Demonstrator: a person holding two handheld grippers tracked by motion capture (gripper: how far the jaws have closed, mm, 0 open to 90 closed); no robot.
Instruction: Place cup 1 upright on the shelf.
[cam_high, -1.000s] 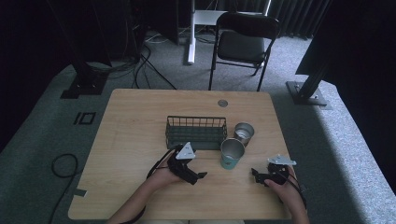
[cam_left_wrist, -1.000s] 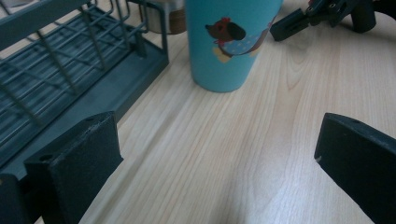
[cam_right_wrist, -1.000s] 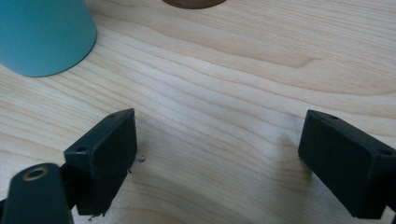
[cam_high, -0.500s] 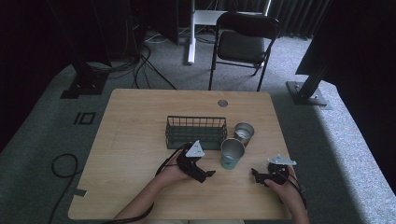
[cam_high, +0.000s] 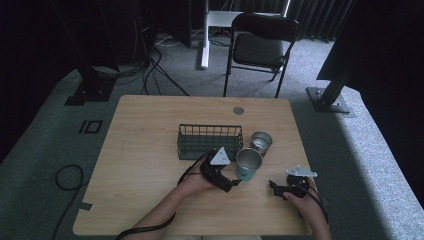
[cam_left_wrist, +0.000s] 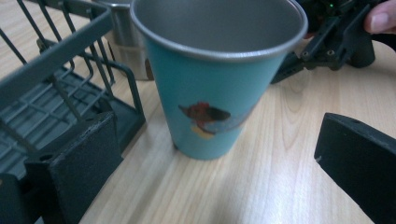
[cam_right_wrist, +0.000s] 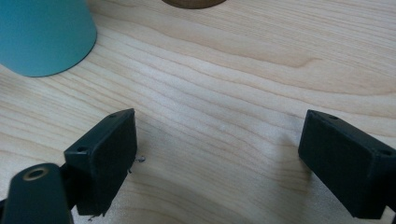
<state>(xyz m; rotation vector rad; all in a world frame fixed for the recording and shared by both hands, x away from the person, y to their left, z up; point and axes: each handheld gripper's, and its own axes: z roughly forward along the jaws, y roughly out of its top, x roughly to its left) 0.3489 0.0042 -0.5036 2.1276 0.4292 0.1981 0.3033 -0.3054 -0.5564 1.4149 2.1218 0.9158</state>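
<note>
Beside the wire basket (cam_high: 210, 141), the left gripper (cam_left_wrist: 219, 158) gaped wide around the teal cup (cam_left_wrist: 217, 79); the right gripper (cam_right_wrist: 219, 154) rested wide apart, empty.

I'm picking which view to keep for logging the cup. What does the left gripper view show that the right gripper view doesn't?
Left gripper view: the teal cup's steel rim, inside and printed picture, the wire basket, a steel cup behind, and the right gripper in a hand. Right gripper view: its own open jaws over bare table. Both share the teal cup and wooden tabletop.
</note>
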